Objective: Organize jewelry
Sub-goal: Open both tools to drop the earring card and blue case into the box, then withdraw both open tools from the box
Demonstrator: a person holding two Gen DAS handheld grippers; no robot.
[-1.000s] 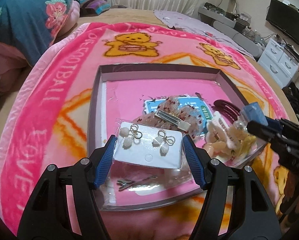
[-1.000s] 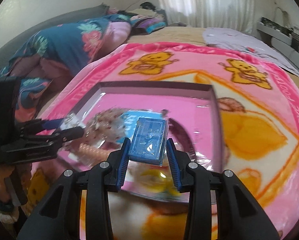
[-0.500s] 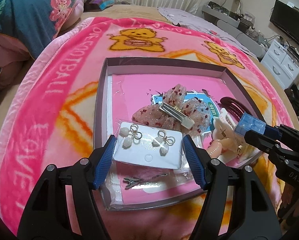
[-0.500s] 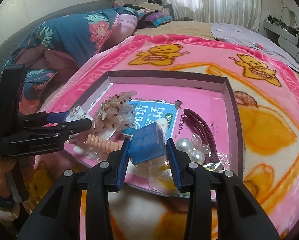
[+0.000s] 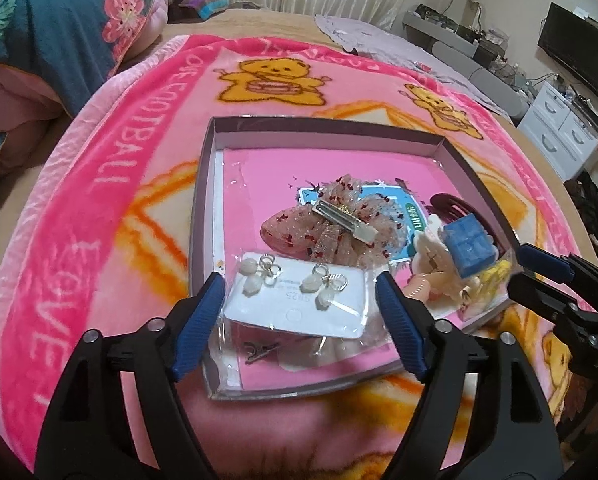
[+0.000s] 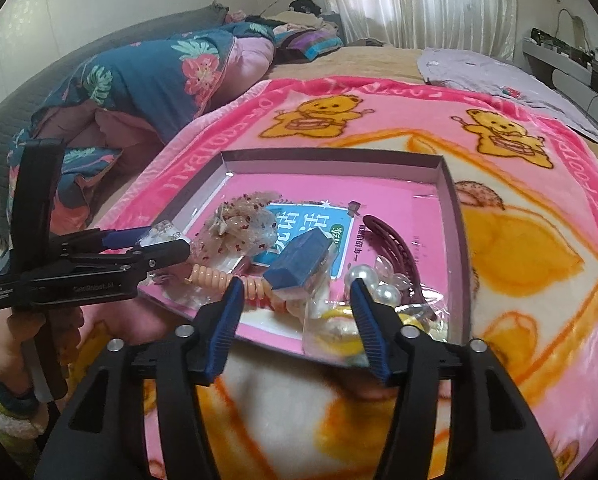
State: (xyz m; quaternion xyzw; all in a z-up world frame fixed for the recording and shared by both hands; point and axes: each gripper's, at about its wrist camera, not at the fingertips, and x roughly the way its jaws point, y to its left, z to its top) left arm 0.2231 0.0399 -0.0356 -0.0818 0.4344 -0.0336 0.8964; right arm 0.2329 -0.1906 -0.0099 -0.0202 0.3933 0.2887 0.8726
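A shallow grey box (image 5: 331, 126) with a pink floor lies on a pink bear blanket and holds jewelry. My left gripper (image 5: 301, 296) is shut on a bagged white card of pearl bow earrings (image 5: 295, 300) over the box's near left part; it also shows in the right wrist view (image 6: 159, 236). My right gripper (image 6: 297, 300) is open. A small blue box (image 6: 301, 260) lies tilted on the pile just beyond its fingertips, free of them; it shows in the left wrist view too (image 5: 469, 246). A sheer bow hair clip (image 5: 339, 224) lies mid-box.
In the box are a coiled peach hair tie (image 6: 223, 280), pearls (image 6: 375, 284), a dark red hair clip (image 6: 395, 246), a yellow bagged item (image 6: 339, 332) and a blue printed card (image 6: 299, 224). A floral quilt (image 6: 147, 76) is heaped at the left. A white drawer unit (image 5: 563, 132) stands right.
My right gripper opened and let go of the blue box, which now lies tilted on the pile in the box. My left gripper still holds the earring card, moved slightly.
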